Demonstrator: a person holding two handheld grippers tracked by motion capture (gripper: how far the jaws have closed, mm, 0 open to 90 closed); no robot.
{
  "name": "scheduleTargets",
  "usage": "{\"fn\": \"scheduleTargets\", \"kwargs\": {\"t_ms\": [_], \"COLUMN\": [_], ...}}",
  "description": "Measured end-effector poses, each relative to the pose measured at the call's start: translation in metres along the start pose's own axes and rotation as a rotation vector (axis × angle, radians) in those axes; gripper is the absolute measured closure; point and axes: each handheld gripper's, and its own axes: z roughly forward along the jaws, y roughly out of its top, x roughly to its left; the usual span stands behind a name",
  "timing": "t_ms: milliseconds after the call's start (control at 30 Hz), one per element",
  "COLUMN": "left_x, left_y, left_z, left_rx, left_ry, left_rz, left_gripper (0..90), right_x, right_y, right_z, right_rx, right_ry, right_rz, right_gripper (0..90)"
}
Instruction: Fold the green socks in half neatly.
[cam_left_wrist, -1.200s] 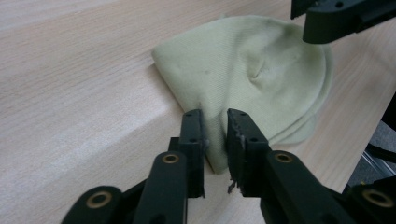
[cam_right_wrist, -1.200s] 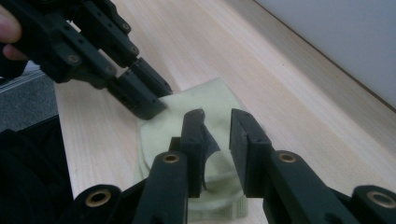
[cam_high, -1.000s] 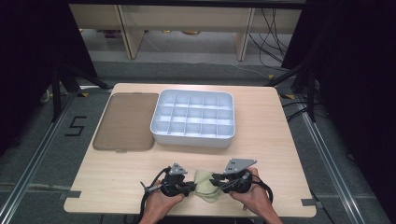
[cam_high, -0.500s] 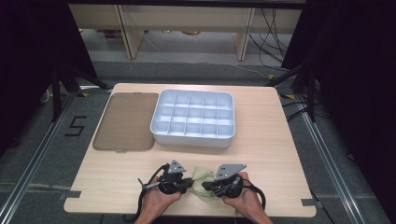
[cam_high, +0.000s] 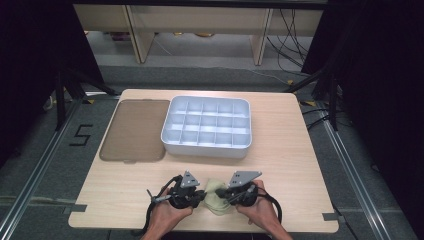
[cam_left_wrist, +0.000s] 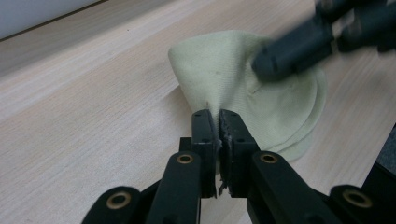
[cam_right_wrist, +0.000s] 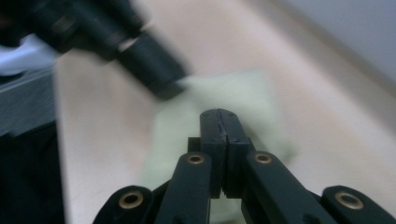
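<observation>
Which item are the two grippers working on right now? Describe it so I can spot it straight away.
On the wooden table, look at the near edge, in front of the white divided tray. Between the left gripper and right gripper lies a small pale yellow-green cloth, each pinching a side. It is the one soft, crumpled thing; the tray and brown lid are rigid.

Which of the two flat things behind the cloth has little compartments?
The white tray on the right, divided into a grid; the brown lid beside it is plain and flat.

Both hand-held grippers are black. The left gripper (cam_high: 199, 196) and right gripper (cam_high: 223, 195) each carry a grey three-cornered plate on top and trail a black cable. Their jaw arms show brass-coloured rivets. The person's forearms are bare, without sleeves.
</observation>
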Motion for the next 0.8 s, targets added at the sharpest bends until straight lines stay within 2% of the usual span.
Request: {"fn": "scheduleTargets", "kwargs": {"t_ms": [67, 100, 133, 200, 233, 267, 300, 333, 367, 400, 433, 467, 500, 600, 667, 733, 800], "left_x": [-0.002, -0.002, -0.002, -0.002, -0.003, -0.003, -0.004, -0.003, -0.004, -0.003, -0.004, -0.004, -0.004, -0.004, -0.003, -0.004, -0.004], "left_y": [0.000, 0.000, 0.001, 0.001, 0.002, 0.002, 0.002, 0.003, 0.003, 0.003, 0.003, 0.003, 0.003, 0.004, 0.004, 0.004, 0.004], "left_z": [0.000, 0.000, -0.002, -0.002, -0.002, -0.002, -0.002, -0.003, -0.002, -0.003, -0.003, -0.003, -0.004, -0.005, -0.005, -0.005, -0.005], "left_rx": [0.004, 0.001, 0.005, -0.001, -0.001, -0.001, -0.004, 0.003, 0.001, 0.005, 0.002, 0.000, 0.001, 0.000, 0.005, 0.007, 0.012], "left_ry": [0.006, 0.006, 0.004, 0.009, 0.010, 0.010, 0.018, 0.028, 0.034, 0.035, 0.034, 0.033, 0.038, 0.045, 0.047, 0.049, 0.048], "left_rz": [-0.007, -0.007, 0.012, 0.011, 0.015, 0.017, 0.010, 0.024, 0.018, 0.034, 0.025, 0.019, 0.023, 0.034, 0.045, 0.046, 0.047], "left_gripper": [84.9, 84.9, 84.9, 84.9, 84.9, 84.9, 84.9, 84.9, 84.9, 84.9, 84.9, 84.9, 84.8, 84.8, 84.8, 84.8, 84.8], "right_x": [-0.012, -0.016, -0.021, -0.022, -0.025, -0.025, -0.027, -0.027, -0.027, -0.027, -0.028, -0.028, -0.024, -0.017, -0.010, -0.004, -0.001], "right_y": [0.005, 0.006, 0.006, 0.005, 0.004, 0.002, 0.001, 0.001, 0.001, 0.001, 0.003, 0.003, 0.005, 0.006, 0.002, -0.005, -0.010], "right_z": [-0.003, -0.003, 0.002, 0.005, 0.010, 0.014, 0.013, 0.013, 0.012, 0.011, 0.005, 0.005, -0.003, -0.011, -0.015, -0.013, -0.010], "right_rx": [-0.023, -0.008, 0.016, 0.030, 0.047, 0.048, 0.063, 0.064, 0.065, 0.060, 0.033, 0.033, 0.016, -0.011, -0.010, 0.015, 0.041], "right_ry": [-0.061, -0.067, -0.085, -0.091, -0.099, -0.101, -0.100, -0.102, -0.100, -0.107, -0.105, -0.105, -0.093, -0.080, -0.048, -0.015, -0.004], "right_rz": [-0.001, 0.008, 0.011, 0.007, -0.011, 0.008, -0.003, 0.003, 0.008, 0.008, -0.004, -0.004, 0.008, -0.001, -0.011, -0.017, -0.017], "right_gripper": [90.0, 90.0, 90.0, 90.0, 90.0, 90.0, 90.0, 90.0, 90.0, 90.0, 90.0, 90.0, 90.0, 90.0, 90.0, 90.0, 90.0]}}
